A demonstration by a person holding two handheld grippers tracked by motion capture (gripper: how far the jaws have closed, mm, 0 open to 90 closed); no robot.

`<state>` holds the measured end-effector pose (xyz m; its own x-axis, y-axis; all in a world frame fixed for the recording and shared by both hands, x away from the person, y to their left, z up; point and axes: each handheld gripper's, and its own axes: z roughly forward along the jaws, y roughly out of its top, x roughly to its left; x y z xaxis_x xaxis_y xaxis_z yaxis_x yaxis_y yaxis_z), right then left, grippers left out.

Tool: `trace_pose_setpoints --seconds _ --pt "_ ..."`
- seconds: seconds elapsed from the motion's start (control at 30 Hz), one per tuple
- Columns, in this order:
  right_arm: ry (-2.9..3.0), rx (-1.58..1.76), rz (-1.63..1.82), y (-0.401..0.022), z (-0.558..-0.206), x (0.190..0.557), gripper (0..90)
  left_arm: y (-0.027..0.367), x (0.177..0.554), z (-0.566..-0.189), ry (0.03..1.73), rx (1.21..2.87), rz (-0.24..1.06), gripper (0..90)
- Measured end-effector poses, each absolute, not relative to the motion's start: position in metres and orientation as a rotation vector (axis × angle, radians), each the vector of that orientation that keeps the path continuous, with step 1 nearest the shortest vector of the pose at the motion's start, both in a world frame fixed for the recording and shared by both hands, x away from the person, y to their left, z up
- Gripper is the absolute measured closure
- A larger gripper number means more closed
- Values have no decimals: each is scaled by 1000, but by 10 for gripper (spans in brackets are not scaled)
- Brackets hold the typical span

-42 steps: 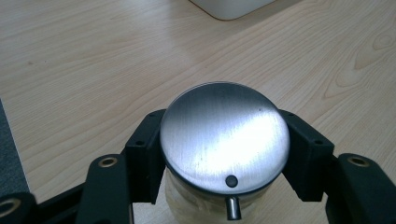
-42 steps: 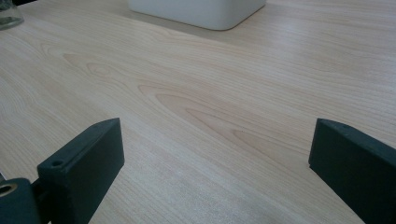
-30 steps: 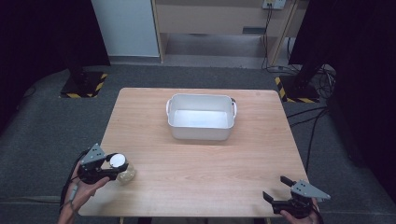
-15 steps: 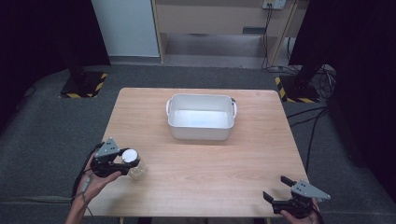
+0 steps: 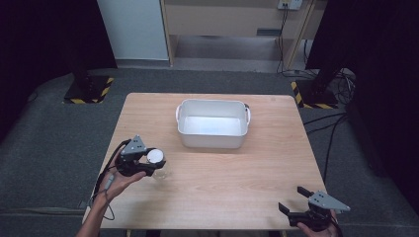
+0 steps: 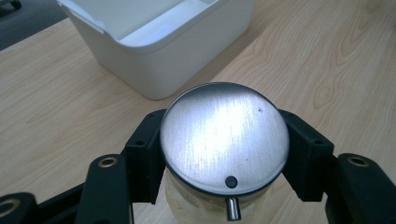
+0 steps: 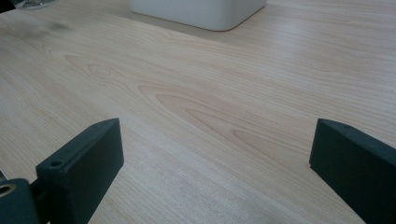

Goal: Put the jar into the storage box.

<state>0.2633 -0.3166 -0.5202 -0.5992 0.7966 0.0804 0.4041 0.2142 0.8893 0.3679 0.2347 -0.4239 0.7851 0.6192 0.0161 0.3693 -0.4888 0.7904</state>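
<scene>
A jar (image 6: 219, 186) with a round metal lid (image 6: 224, 142) is clamped in the left gripper (image 5: 148, 165), near the white tub (image 5: 213, 124). The right gripper (image 5: 296, 205) is held wide with nothing between its jaws, at the table (image 5: 237, 182) edge

A lab – black curtains (image 5: 44, 44); hazard-striped stands (image 5: 89, 91) (taped).

Silver jar lid (image 6: 224, 142), white tub (image 5: 212, 124), pale woodgrain table (image 5: 247, 182)
</scene>
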Motion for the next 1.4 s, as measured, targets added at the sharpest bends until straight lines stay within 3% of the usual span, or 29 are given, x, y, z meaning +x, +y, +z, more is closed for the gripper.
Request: trace_pose_setpoints --seconds 1.4 --pt "2073 1139 1371 -320 -520 264 10 162 442 -344 640 2154 403 380"
